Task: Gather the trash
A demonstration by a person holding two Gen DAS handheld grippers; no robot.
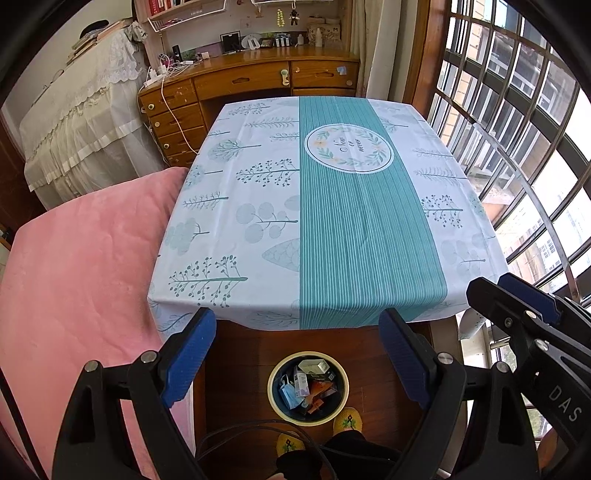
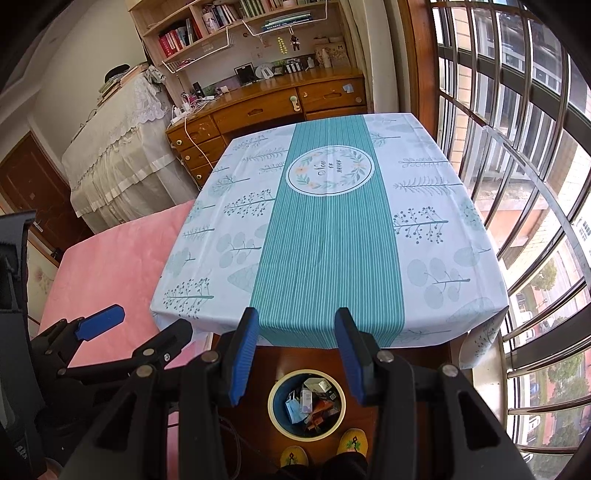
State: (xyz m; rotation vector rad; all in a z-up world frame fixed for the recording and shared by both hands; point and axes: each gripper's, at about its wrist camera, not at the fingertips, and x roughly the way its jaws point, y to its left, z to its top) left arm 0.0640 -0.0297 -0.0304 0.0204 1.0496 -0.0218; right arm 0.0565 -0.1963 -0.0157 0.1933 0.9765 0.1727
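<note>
Place: home, bedroom/study.
Ahead of claw: table w/ printed tablecloth [image 1: 258,221], teal stripe down mid.
Beyond table: wooden desk [image 1: 236,79] w/ drawers, chargers + knick-knacks on top; bookshelves [image 2: 221,22] above.
Left of claw: pink bed cover [image 1: 81,266]; further back, lace-draped furniture [image 2: 122,147].
Right: barred window [image 2: 517,147], street outside.
Below claw: wood floor, small trash bin [image 1: 308,387], yellow slippers [image 2: 352,441].

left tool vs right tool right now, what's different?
Gap: the left tool stands open wider than the right tool.
Position: in the left wrist view the right tool sits off to the right, beside the left one.
Shared: both are empty, black with blue pads, and hang over the floor just short of the table, with the filled trash bin below.
</note>
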